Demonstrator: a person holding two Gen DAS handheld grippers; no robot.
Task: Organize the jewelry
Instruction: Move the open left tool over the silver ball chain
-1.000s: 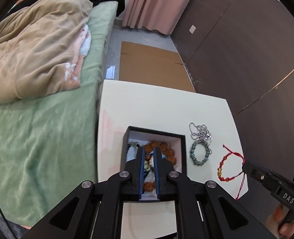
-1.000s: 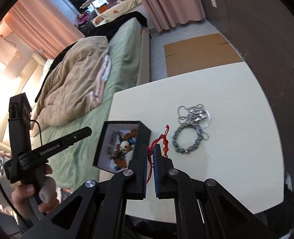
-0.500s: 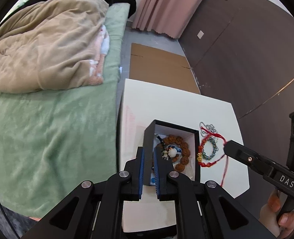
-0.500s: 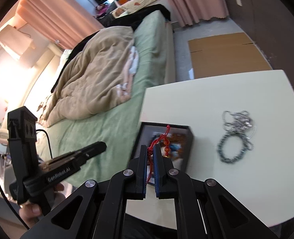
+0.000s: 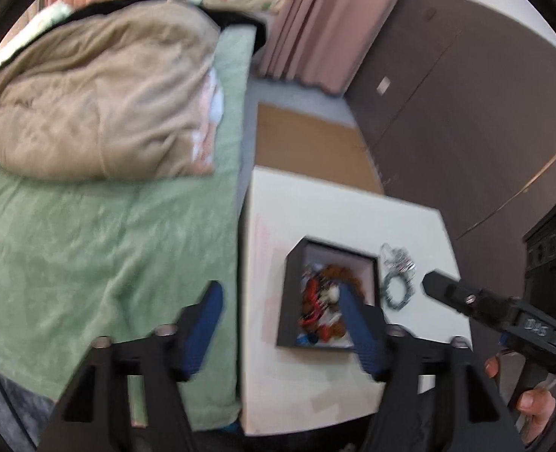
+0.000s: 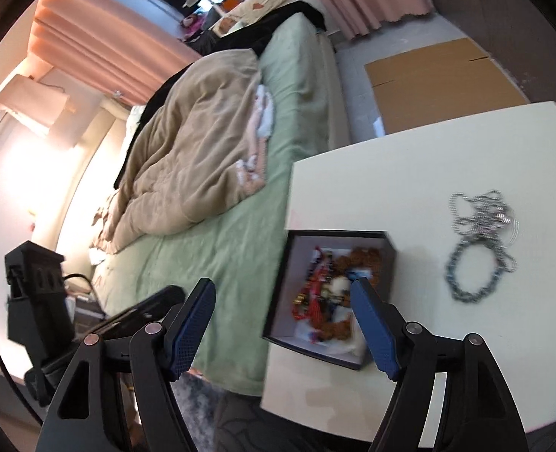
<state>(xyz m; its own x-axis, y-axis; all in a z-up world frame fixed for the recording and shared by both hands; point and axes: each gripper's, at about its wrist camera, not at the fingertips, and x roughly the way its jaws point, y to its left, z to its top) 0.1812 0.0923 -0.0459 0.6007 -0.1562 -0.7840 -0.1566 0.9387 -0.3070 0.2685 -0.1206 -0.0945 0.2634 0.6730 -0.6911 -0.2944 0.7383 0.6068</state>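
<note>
A black jewelry box [image 6: 389, 260] sits on the white table [image 6: 391, 173] near its left edge, also in the left wrist view [image 5: 292, 275]. Inside lie brown beads [image 6: 361, 254], a small white charm and the red cord bracelet [image 6: 313, 297]. A green bead bracelet [image 6: 472, 278] and a silver chain [image 6: 485, 213] lie on the table right of the box. My right gripper [image 6: 281, 290] is open and empty above the box's left side. My left gripper [image 5: 280, 297] is open and empty, over the table's left edge.
A bed with a green sheet [image 5: 108, 233] and tan quilt [image 5: 89, 94] borders the table's left edge. Flat cardboard [image 6: 436, 83] lies on the floor beyond the table. A dark wardrobe wall [image 5: 466, 113] stands to the right.
My right gripper opened and the red cord bracelet dropped into the box. My left gripper also opened. Both views shifted left, toward the bed.
</note>
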